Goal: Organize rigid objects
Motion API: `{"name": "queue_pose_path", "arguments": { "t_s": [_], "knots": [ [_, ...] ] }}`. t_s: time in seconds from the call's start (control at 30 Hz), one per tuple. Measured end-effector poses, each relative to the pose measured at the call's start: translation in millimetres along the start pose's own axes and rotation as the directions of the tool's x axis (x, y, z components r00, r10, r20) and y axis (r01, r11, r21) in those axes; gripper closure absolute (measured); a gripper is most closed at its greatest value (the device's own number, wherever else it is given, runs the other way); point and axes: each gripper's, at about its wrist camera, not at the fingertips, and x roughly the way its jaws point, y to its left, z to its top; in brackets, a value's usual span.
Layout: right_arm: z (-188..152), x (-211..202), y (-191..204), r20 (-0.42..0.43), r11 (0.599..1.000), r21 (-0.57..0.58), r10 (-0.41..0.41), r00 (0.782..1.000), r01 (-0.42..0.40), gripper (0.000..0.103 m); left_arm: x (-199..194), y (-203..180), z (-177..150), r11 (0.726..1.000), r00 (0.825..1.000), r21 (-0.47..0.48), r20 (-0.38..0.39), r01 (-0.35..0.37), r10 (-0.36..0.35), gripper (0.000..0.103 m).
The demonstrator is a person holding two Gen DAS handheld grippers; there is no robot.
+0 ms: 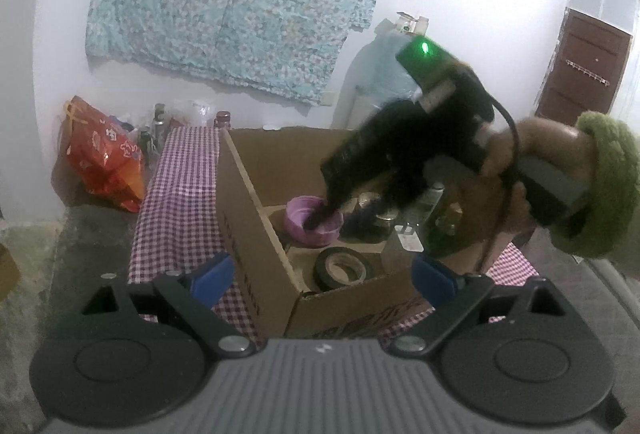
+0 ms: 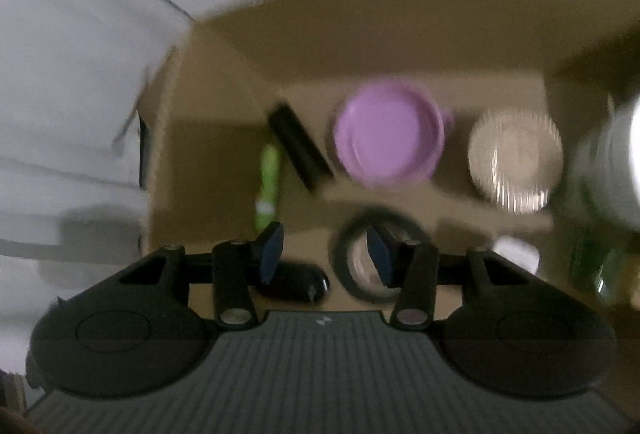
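left wrist view: cardboard box (image 1: 260, 234) on checked tablecloth (image 1: 180, 194), holding purple bowl (image 1: 314, 220) mid-floor and tape roll (image 1: 342, 268) toward near wall. left gripper (image 1: 324, 276) spread wide, grasping nothing, near the box's near corner. right gripper (image 1: 320, 218) reaching down into box over the bowl. right wrist view, blurred: right gripper (image 2: 326, 250) parted, pads clear of everything; black bar (image 2: 300, 146) and green item (image 2: 269, 182) left of bowl.
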Motion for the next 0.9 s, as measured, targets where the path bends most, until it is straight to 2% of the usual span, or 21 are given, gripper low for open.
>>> {"name": "queue_pose_path", "arguments": {
  "t_s": [0.17,0.3,0.43,0.57,0.67,0.77,0.83,0.9],
  "knots": [
    [28,-5,11,0.103,0.998,-0.024,-0.047,0.994,0.049,0.055,-1,0,2,1.000,1.000,-0.025,0.006,-0.004,0.004,0.003],
    [36,29,6,0.074,0.997,0.022,-0.071,0.995,0.070,0.055,-1,1,2,0.999,1.000,-0.044,-0.006,-0.027,0.026,0.003],
    [28,49,5,0.034,0.996,0.074,-0.044,0.998,0.042,0.055,-4,2,0,0.997,0.998,-0.058,-0.022,-0.053,0.051,0.003],
    [20,14,19,0.137,0.999,0.033,-0.016,0.990,0.012,0.055,-7,1,3,0.994,0.996,-0.070,-0.025,-0.083,0.081,0.002],
    [3,-26,34,0.222,1.000,-0.017,0.024,0.975,-0.021,0.050,-11,-2,6,0.991,0.994,-0.075,-0.024,-0.112,0.111,0.001],
    [-24,-69,43,0.304,0.996,-0.088,0.044,0.952,-0.018,0.041,-14,-7,10,0.986,0.989,-0.071,-0.025,-0.150,0.148,0.000],
    [-48,-94,45,0.359,0.991,-0.132,0.047,0.932,0.000,0.029,-15,-11,13,0.979,0.981,-0.072,-0.038,-0.191,0.189,0.000],
    [-69,-116,47,0.414,0.986,-0.164,0.050,0.909,0.020,0.023,-16,-15,16,0.971,0.973,-0.064,-0.055,-0.228,0.225,0.000]
  ]
}}
